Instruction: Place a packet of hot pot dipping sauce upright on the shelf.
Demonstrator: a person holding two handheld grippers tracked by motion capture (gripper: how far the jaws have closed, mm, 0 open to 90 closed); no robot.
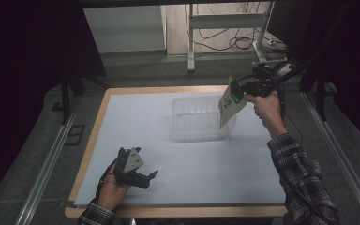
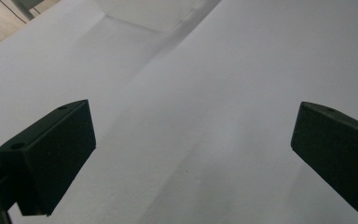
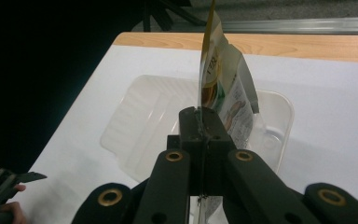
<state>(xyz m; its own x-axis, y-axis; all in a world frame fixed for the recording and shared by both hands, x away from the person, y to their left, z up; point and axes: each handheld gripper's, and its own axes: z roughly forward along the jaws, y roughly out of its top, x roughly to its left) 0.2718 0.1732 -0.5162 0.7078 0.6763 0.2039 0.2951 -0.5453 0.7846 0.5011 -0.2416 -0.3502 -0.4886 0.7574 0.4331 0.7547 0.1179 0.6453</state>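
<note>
High view, my right gripper (image 1: 240,88): I see it held up at the far right of the table, jaws pinched tight on the top edge of a food pouch (image 1: 230,104).
High view, pouch: it hangs down from my right fingertips, its lower end over the right rim of the clear plastic tray (image 1: 194,119); I cannot tell if it touches the tray.
High view, my left gripper (image 1: 145,177): it rests low over the white sheet (image 1: 178,164) at the near left, jaws spread with nothing between them, well apart from the tray.
Left gripper view, fingers (image 2: 51,156): I see the two black pads standing wide apart, bare white sheet (image 2: 200,116) between them, and a corner of the tray (image 2: 149,11) far ahead of them.
Right gripper view, my right gripper (image 3: 200,122): jaws pressed together with the pouch (image 3: 223,88) edge clamped between them.
Right gripper view, pouch: it stands edge-on just beyond my fingertips, over the clear plastic tray (image 3: 135,121), which lies directly ahead and below.
Right gripper view, my left gripper (image 3: 4,186): I catch it at the lower left corner, far off from my right fingertips.
</note>
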